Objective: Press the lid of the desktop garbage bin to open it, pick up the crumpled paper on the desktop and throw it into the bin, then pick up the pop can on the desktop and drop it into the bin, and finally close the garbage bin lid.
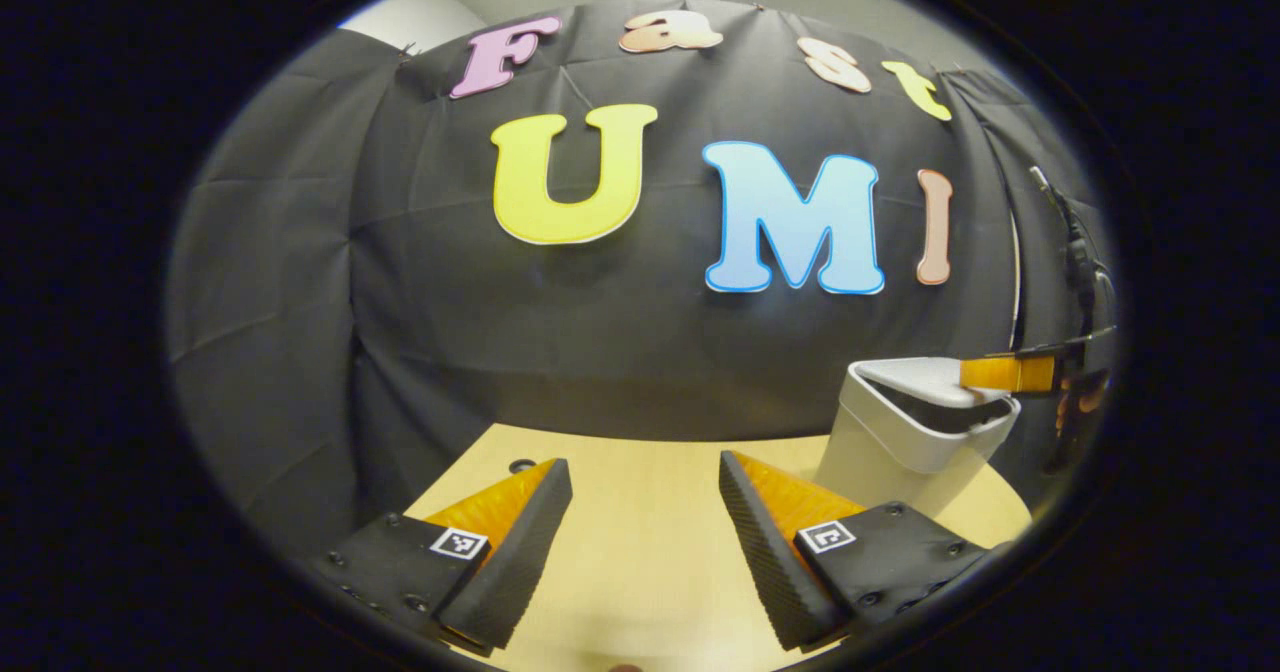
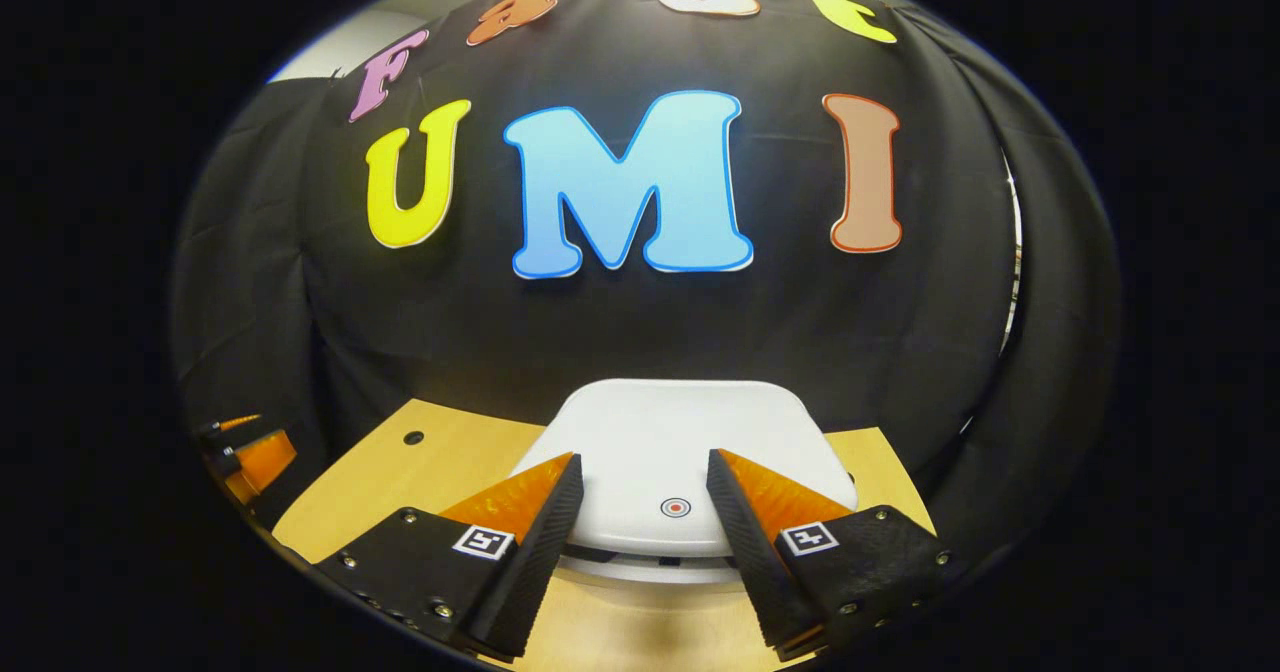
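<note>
The white desktop bin [image 1: 905, 452] stands at the right of the wooden table [image 1: 640, 552]. Its lid [image 1: 925, 380] lies tilted, with a dark gap between it and the rim. A finger [image 1: 1000, 373] of my right gripper rests on the lid's right side. In the right gripper view, my right gripper [image 2: 645, 458] stands open just over the lid [image 2: 680, 432], its fingers either side of a small red dot [image 2: 676, 506]. My left gripper [image 1: 645, 464] hangs open over bare table left of the bin, holding nothing. It also appears far left as the left gripper [image 2: 250, 452].
The black cloth wall closes off the table right behind the bin. A small dark hole [image 1: 522, 466] sits in the tabletop near the back edge. A cable [image 1: 1075, 242] hangs down the wall at the right.
</note>
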The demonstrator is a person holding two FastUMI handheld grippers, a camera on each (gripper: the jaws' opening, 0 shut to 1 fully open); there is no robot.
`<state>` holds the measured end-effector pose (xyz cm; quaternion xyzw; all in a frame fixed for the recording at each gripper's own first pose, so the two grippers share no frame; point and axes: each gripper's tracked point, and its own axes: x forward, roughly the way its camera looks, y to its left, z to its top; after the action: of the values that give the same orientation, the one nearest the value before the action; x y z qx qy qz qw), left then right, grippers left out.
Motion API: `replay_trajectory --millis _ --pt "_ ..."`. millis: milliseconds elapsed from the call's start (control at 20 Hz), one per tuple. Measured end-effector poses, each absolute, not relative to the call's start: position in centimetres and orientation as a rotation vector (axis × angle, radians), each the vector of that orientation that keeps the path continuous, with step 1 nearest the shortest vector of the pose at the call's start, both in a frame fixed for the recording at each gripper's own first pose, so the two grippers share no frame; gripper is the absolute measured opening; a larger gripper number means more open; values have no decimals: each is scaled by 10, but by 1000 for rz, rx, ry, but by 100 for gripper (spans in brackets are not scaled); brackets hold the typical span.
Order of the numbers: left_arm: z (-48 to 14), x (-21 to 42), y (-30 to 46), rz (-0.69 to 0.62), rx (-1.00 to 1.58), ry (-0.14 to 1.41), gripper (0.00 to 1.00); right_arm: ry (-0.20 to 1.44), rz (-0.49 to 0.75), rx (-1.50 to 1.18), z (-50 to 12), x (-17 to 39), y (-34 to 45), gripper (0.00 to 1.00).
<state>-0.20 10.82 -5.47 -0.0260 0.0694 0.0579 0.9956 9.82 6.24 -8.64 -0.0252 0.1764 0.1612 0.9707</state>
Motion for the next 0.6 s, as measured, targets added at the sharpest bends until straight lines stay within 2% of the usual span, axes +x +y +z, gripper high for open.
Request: replay_trajectory --millis 450,600 --pt "-61 6 108 114 -60 154 99 335 300 -84 -100 99 63 82" --pt "-64 9 109 110 -66 158 97 319 294 -88 -103 98 62 82"
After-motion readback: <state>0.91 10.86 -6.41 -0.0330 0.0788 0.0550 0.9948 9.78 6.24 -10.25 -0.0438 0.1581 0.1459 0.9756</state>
